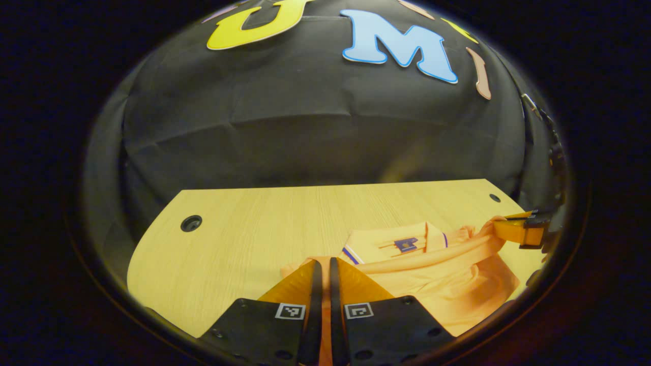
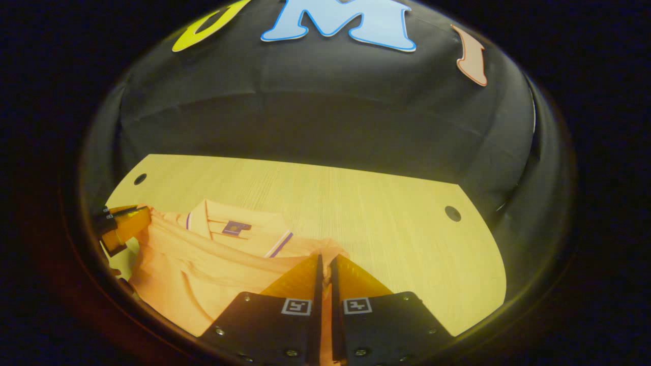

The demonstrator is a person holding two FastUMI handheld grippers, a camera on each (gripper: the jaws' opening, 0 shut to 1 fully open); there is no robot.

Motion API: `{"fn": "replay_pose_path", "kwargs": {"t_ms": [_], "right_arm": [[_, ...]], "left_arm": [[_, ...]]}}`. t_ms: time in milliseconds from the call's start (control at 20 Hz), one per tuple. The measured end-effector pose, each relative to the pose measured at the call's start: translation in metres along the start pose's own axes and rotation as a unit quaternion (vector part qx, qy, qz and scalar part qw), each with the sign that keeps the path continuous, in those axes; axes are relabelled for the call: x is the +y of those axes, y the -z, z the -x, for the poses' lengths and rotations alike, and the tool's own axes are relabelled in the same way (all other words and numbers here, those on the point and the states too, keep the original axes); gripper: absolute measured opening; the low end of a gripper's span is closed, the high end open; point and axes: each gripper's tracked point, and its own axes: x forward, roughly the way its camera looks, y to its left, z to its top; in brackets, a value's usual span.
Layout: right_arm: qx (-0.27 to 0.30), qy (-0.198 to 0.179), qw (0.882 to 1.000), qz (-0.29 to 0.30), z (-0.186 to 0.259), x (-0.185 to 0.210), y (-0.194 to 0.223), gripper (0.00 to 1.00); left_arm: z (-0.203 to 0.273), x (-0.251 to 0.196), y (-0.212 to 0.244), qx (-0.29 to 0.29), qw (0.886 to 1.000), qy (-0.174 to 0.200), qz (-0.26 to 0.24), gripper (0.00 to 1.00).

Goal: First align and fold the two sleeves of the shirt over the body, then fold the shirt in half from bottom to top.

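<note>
On the wooden table (image 1: 244, 229), near its front edge, lies the orange shirt (image 1: 447, 284), collar (image 1: 402, 241) toward the black cloth wall (image 1: 305, 127). A folded layer of fabric runs as a raised band across the body just below the collar. In the left gripper view the shirt sits at 4 o'clock of the frame; in the right gripper view the shirt (image 2: 203, 274) sits at 8 o'clock, with the collar (image 2: 239, 229) and its striped edge toward 10 o'clock.

Left gripper (image 1: 321, 264): the 2 fingers stand nearly together with a thin strip of orange fabric between them at the shirt's left edge, pinching cloth. Right gripper (image 1: 511, 226) appears at 3 o'clock in the left gripper view, its tips on a raised corner of fabric; finger gap not resolvable there.

Right gripper (image 2: 325, 262), own view: the 2 fingers are pressed close, orange cloth in the slit between them at the shirt's right edge. Left gripper (image 2: 133, 216) shows at 9 o'clock, touching the opposite corner of fabric.

Table has 2 round holes (image 1: 191, 222) near the far corners; bare wood lies beyond the collar.
</note>
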Motion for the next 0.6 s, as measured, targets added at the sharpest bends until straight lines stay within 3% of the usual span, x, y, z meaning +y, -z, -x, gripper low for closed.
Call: {"fn": "replay_pose_path", "kwargs": {"t_ms": [50,100,250,300,350,450,500,600], "right_arm": [[-0.002,0.001,1.000,0.001,0.001,0.000,0.000,0.12],[-0.001,0.000,1.000,0.003,0.002,-0.001,0.001,0.20],[-0.007,-0.004,1.000,0.006,0.012,-0.003,0.000,0.33],[-0.010,-0.004,1.000,0.007,0.015,-0.005,0.000,0.43],[-0.015,-0.005,1.000,0.008,0.020,-0.007,-0.001,0.42],[-0.024,-0.013,1.000,0.004,0.031,-0.007,-0.005,0.46],[-0.030,-0.016,0.999,0.003,0.038,-0.009,-0.006,0.59],[-0.045,-0.018,0.999,0.001,0.052,-0.012,-0.012,0.66]], "left_arm": [[0.002,-0.001,0.000,0.000,1.000,-0.001,0.000,0.13],[0.002,-0.002,0.002,0.002,1.000,0.003,0.001,0.12],[0.011,-0.006,-0.001,-0.001,1.000,0.000,0.006,0.33],[0.015,-0.006,-0.001,0.000,1.000,-0.003,0.007,0.42],[0.019,-0.005,-0.002,-0.002,1.000,-0.007,0.007,0.58],[0.031,-0.006,-0.007,-0.009,1.000,-0.012,0.011,0.61],[0.039,-0.007,-0.010,-0.013,1.000,-0.015,0.012,0.65],[0.055,-0.010,-0.019,-0.028,0.999,-0.017,0.013,0.73]]}}
